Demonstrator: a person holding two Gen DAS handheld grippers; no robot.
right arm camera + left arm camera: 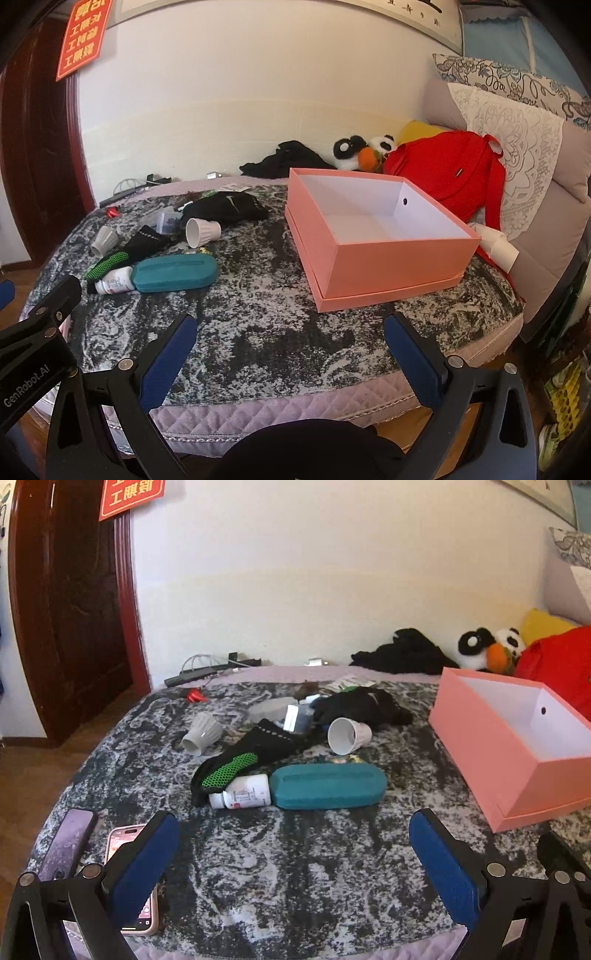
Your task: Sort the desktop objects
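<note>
A pile of small items lies on a grey marbled bed cover: a teal case [328, 785] [173, 273], a white pill bottle [242, 792] [112, 285], a black and green glove [236, 764] [110, 263], a white cup [347, 735] [201, 231] and a grey cup [202, 733] [104, 240], both on their sides. An empty pink box [517, 753] [373, 236] stands to the right. My left gripper [293, 827] hangs open, short of the teal case. My right gripper [290, 332] is open over the cover in front of the box. Neither holds anything.
A phone [129, 871] and a purple flat item [68, 843] lie by the left fingers. Black clothes [364, 705], a red bag [443, 173], a panda toy [354, 151] and pillows [517, 147] sit behind. A dark wooden door [70, 602] stands left. The bed's front edge [295, 406] is near.
</note>
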